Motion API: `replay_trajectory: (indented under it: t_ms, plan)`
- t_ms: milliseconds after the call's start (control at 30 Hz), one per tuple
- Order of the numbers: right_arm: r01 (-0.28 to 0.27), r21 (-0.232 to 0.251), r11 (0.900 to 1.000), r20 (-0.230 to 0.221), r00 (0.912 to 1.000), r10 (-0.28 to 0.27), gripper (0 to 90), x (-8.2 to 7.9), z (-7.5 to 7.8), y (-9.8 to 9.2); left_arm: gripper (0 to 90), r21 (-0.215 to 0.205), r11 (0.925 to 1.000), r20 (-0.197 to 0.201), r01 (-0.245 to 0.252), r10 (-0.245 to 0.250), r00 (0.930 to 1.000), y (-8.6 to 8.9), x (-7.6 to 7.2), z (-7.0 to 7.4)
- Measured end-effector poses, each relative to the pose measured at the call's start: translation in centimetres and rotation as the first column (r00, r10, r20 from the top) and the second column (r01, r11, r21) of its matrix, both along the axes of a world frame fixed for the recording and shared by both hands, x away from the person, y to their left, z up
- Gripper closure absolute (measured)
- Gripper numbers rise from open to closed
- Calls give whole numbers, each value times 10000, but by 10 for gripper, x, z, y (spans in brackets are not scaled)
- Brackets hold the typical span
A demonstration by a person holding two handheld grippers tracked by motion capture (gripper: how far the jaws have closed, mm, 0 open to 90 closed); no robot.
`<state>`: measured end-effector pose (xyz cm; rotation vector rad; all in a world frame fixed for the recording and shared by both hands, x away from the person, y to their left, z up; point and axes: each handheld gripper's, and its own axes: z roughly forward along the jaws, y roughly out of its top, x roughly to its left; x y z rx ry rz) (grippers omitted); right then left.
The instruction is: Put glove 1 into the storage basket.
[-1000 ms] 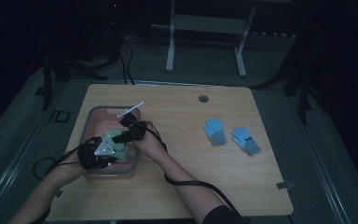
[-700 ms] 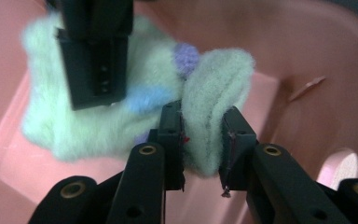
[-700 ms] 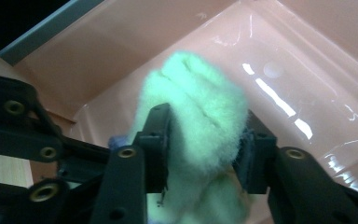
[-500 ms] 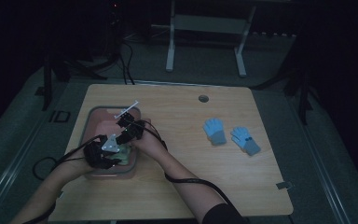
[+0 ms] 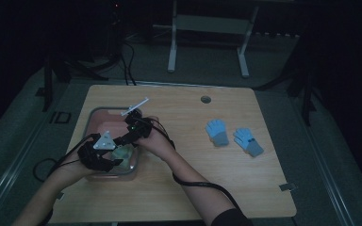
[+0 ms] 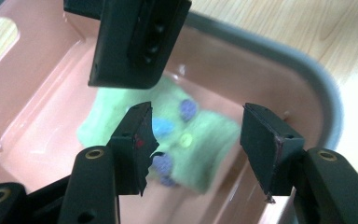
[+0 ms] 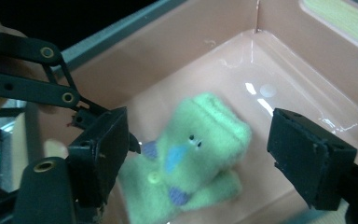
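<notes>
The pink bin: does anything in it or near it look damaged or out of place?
The left gripper has frayed, torn pad edges. The green glove lies crumpled in the pink bin, released, while two blue gloves lie flat on the table. Nothing is spilled.

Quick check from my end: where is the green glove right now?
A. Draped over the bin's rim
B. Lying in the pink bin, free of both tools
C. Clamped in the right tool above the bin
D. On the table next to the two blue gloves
B: the green glove lies on the floor of the pink bin, and the jaws of the right tool and left tool stand open above it.
</notes>
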<state>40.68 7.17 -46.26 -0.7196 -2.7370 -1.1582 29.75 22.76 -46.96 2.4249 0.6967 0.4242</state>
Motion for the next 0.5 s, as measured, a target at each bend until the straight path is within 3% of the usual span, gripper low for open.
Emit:
replay_trajectory:
  t_ms: [500]
  plan:
    - [19, 366, 9993, 86, 10000, -23, 201, -14, 11, -57, 455, -743, 9961, -81, 482, -490, 9988, -31, -5, 11]
